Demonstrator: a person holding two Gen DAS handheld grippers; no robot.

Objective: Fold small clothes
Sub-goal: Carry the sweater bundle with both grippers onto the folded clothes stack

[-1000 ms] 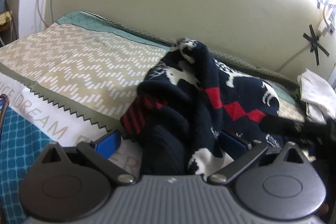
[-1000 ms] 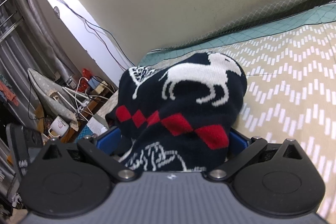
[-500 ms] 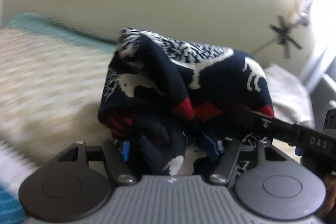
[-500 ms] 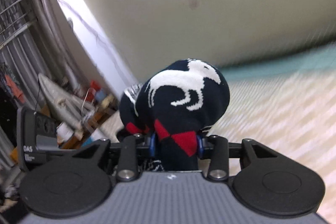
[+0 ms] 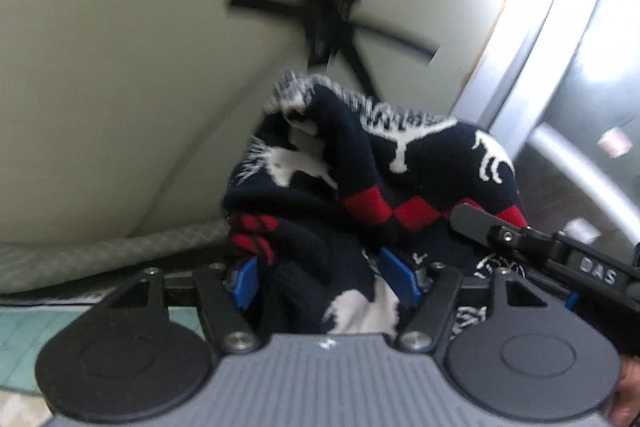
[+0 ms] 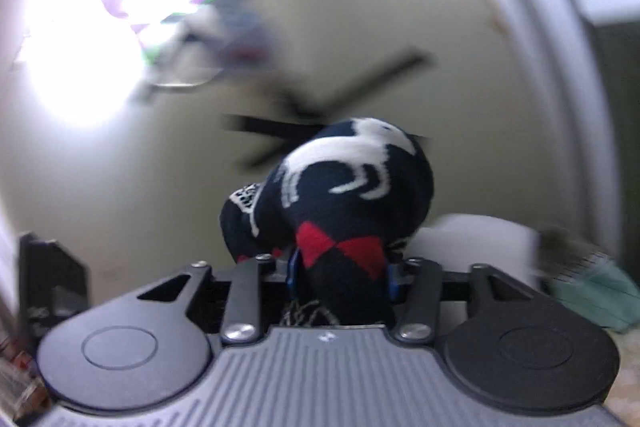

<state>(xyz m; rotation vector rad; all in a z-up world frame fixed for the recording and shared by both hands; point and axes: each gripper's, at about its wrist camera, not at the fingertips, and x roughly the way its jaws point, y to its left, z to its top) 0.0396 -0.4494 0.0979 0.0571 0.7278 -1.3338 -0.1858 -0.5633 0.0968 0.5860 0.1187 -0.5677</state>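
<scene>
A navy knit sweater with white animal figures and red diamonds hangs bunched up in the air, held by both grippers. My left gripper has a thick fold between its blue pads, which press on it while the jaws are opening slightly. My right gripper pinches another bundle of the sweater; its jaws are opening a little too, with cloth still filling the gap. In the left wrist view the right gripper comes in from the right against the sweater.
A pale wall carries a black tape cross. The bed's netted edge and a teal sheet lie low left. A grey metal frame stands at the right. White cloth and teal cloth lie behind the sweater.
Both grippers closed from wide open onto the sweater and lifted it off the bed. They swung it sideways towards the wall with the tape cross, and the patterned bedspread has left view.
</scene>
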